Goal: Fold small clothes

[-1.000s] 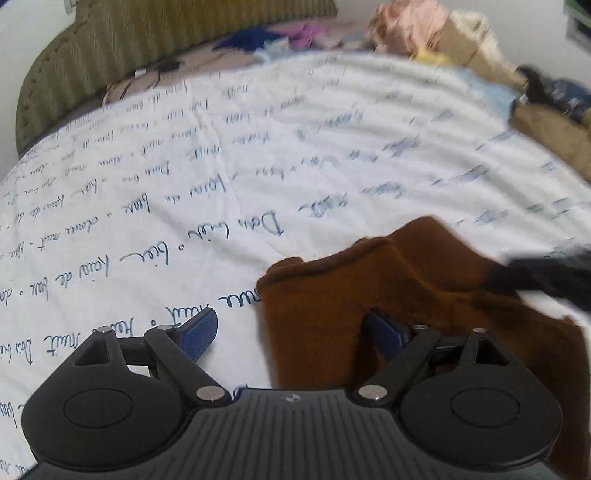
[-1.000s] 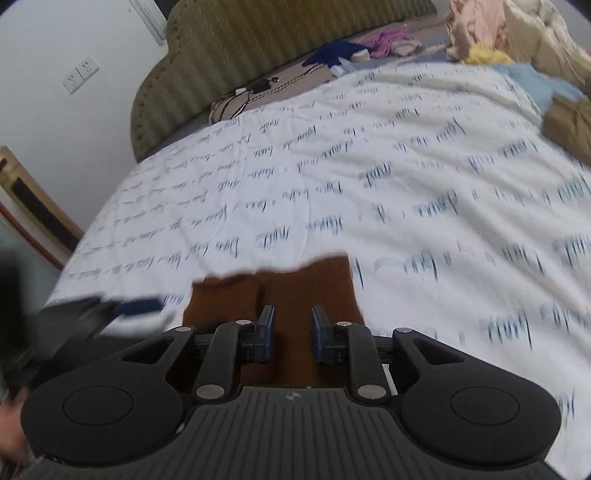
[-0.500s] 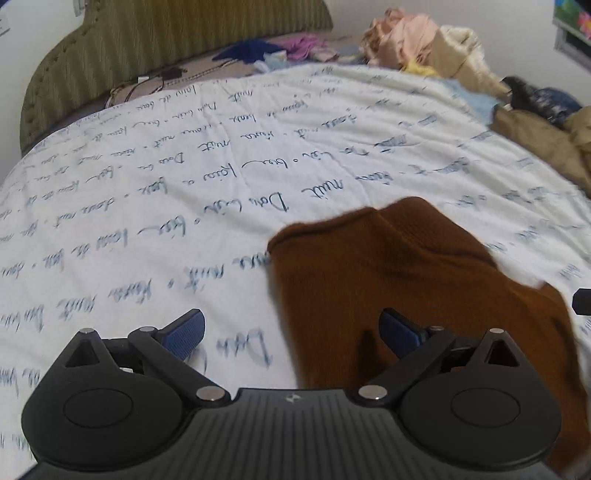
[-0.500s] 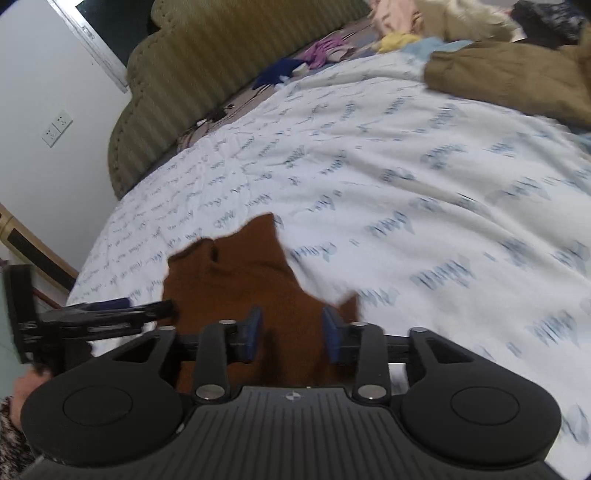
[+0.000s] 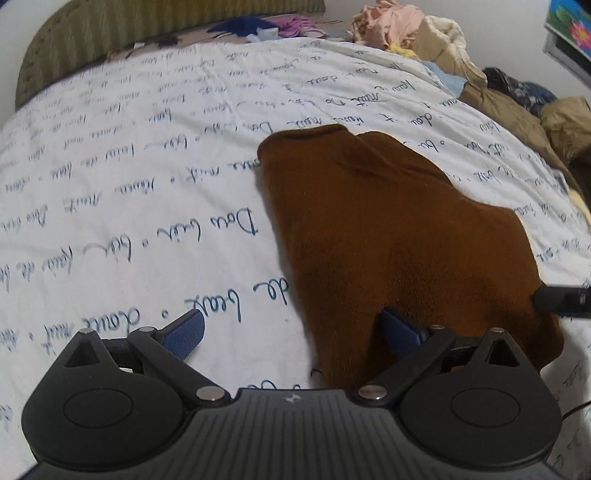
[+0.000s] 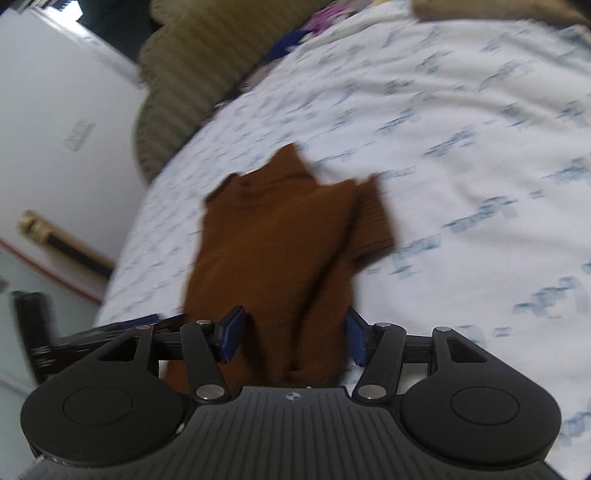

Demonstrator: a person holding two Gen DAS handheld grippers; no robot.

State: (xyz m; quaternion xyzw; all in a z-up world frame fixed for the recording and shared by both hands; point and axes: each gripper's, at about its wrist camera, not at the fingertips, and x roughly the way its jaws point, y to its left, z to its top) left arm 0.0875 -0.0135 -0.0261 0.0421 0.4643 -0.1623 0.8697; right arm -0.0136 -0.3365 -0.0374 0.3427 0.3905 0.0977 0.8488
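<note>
A small brown knitted garment [image 5: 388, 236] lies flat on the white bedspread [image 5: 147, 177] printed with blue script. My left gripper [image 5: 291, 332] is open at its near left edge; the right finger is over the cloth, the left finger over the bedspread. In the blurred right wrist view the garment [image 6: 280, 243] runs away from me, and my right gripper [image 6: 291, 336] is open with the near end of the cloth between its spread fingers. The right gripper's tip [image 5: 561, 299] shows at the garment's right edge in the left wrist view.
A heap of loose clothes [image 5: 436, 44] lies at the bed's far right, with tan and dark items [image 5: 535, 107] along the right edge. An olive padded headboard [image 5: 122, 33] stands at the back. The left gripper [image 6: 74, 332] shows at the bed's left edge in the right wrist view.
My right gripper has opened wide and let go of the garment, which now lies spread on the bed. The right wrist view has swung left. My left gripper has stayed open.
</note>
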